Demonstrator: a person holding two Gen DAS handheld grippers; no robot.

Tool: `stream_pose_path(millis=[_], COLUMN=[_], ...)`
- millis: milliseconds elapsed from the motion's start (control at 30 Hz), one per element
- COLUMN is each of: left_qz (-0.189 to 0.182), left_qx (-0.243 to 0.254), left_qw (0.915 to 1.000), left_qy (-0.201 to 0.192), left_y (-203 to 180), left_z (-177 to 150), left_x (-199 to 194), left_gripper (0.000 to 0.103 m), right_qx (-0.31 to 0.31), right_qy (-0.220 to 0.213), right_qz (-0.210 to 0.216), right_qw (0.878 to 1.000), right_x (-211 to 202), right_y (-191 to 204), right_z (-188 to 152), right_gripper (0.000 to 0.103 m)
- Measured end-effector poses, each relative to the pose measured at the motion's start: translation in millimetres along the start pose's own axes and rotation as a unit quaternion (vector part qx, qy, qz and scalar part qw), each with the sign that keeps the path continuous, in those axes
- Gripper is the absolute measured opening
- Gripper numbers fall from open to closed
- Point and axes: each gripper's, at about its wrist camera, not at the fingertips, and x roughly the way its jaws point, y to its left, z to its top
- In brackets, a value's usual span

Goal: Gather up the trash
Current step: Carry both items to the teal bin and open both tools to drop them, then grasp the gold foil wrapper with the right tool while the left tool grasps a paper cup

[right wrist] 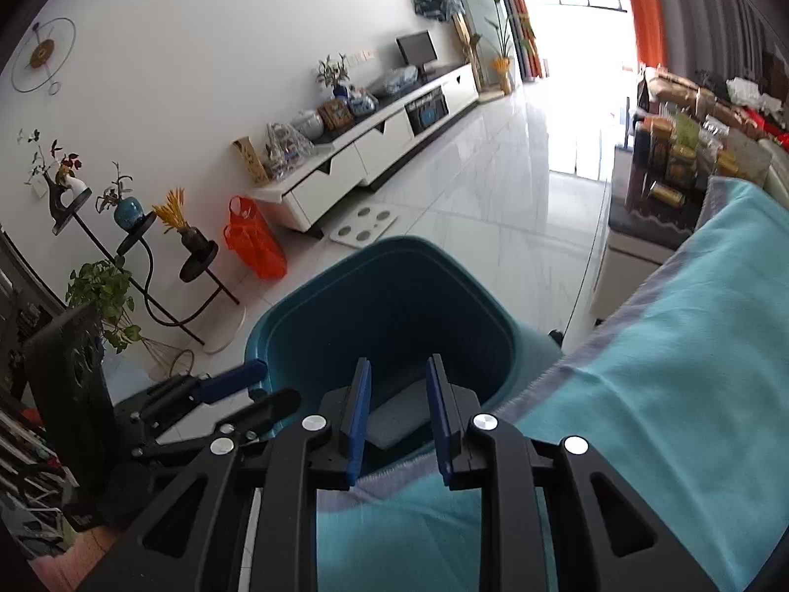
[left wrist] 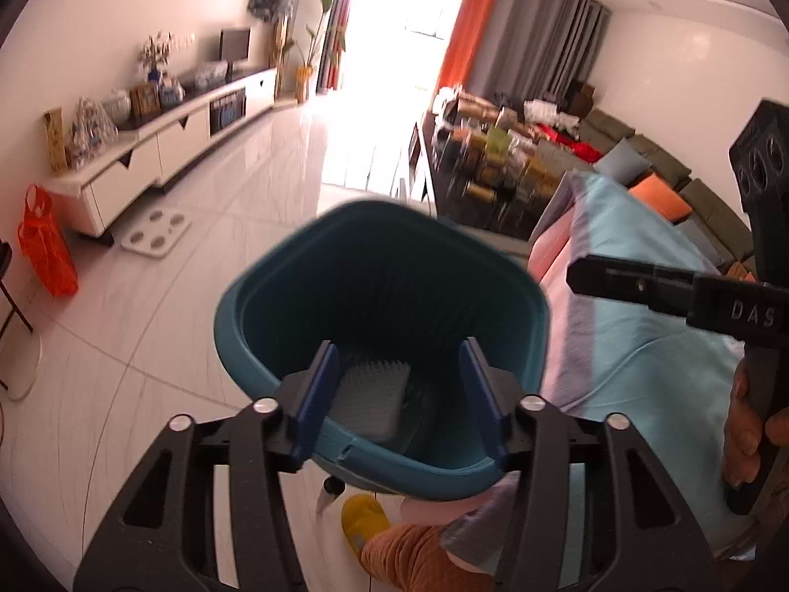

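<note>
Left wrist view, left to right: orange plastic bag (left wrist: 47, 246) on the tiled floor beside the white TV cabinet (left wrist: 148, 158), then the teal trash bin (left wrist: 379, 330) at centre with a grey-white ribbed piece of trash (left wrist: 372, 397) lying inside it, framed between the spread, empty blue pads of the left gripper (left wrist: 399, 394), then the turquoise blanket (left wrist: 636, 306) and the right gripper (left wrist: 641, 286) at the right edge. Right wrist view, left to right: left gripper (right wrist: 266, 389) beside the bin's left rim, teal trash bin (right wrist: 394, 306) with the flat grey piece (right wrist: 399, 419) inside, right gripper (right wrist: 398, 414) with jaws parted and nothing pinched, over the bin's near edge, turquoise blanket (right wrist: 665, 370).
</note>
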Motion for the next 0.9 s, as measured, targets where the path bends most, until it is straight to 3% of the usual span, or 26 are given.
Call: stream_pose_path(millis=[67, 267, 500, 667, 900], left_qz=[-0.006, -0.068, -0.167, -0.240, -0.336], left_qx=[0.010, 0.061, 0.126, 0.166, 0.218], left_qw=[0.9997, 0.9933, 0.9758, 0.9557, 0.9160], left_qy=[-0.024, -0.071, -0.063, -0.040, 0.011], left_y=[-11.8, -62.7, -150.9, -211.8, -294.2], left_z=[2.0, 8.7, -2.4, -21.2, -63.0], left_x=[-13.8, -47.0, -55.1, -56.7, -58.6], left_gripper=[0.062, 0.071, 0.074, 0.074, 0.074], right_qx=[-0.006, -0.021, 0.014, 0.060, 0.119], right_qy=[-0.017, -0.086, -0.144, -0.166, -0.193], right_qz=[0.002, -0.021, -0.073, -0.136, -0.242], right_qw=[1.000, 0.996, 0.987, 0.975, 0.944], right_x=[-14.5, -84.1, -169.7, -224.9, -289.0], right_y=[-1.6, -12.9, -56.5, -93.1, -126.1], right_z=[-3.9, -22.0, -63.6, -104.0, -158.7], right_gripper=[0.034, 0.039, 0.042, 0.042, 0.042])
